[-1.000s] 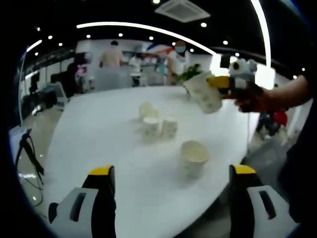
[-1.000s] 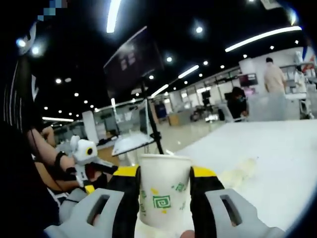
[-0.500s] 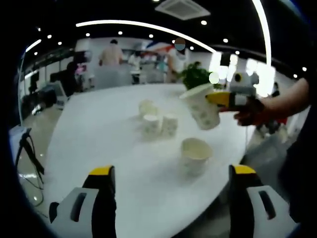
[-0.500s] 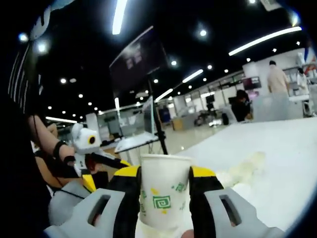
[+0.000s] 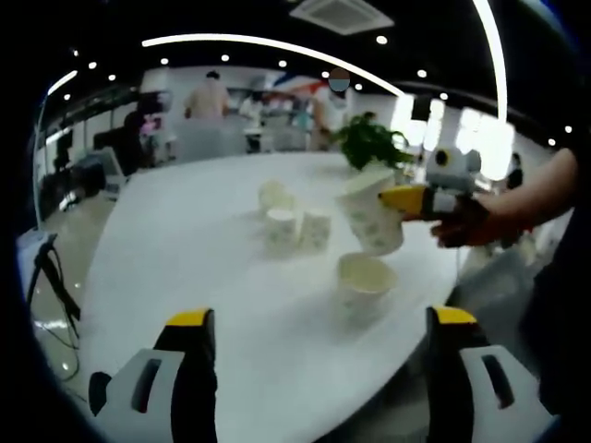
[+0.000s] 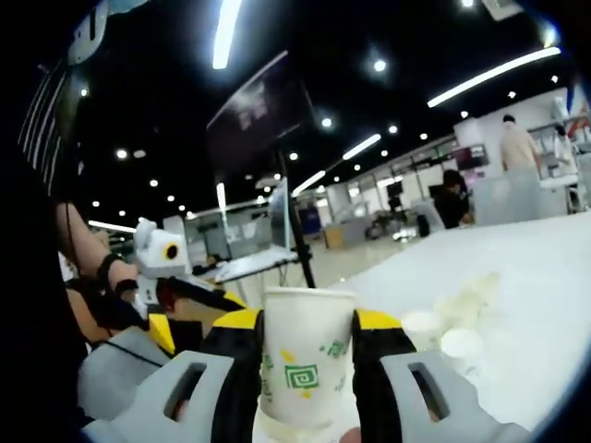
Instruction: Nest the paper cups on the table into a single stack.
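Left gripper [image 5: 314, 369]: your jaws stand wide apart, grasping nothing, low over the near edge of the white table [image 5: 185, 249].
Cup cluster [image 5: 294, 221]: three small paper cups stand close together, far from you near the table's middle.
Lone cup [image 5: 363, 286]: upright and mouth-up, nearer you, right of the cluster.
Held cup [image 6: 307, 355]: your right gripper [image 6: 307, 369] is clenched on its sides; in the left gripper view it hangs tilted just above the lone cup, apart from it.
Plant [image 5: 369, 145]: at the table's far right.
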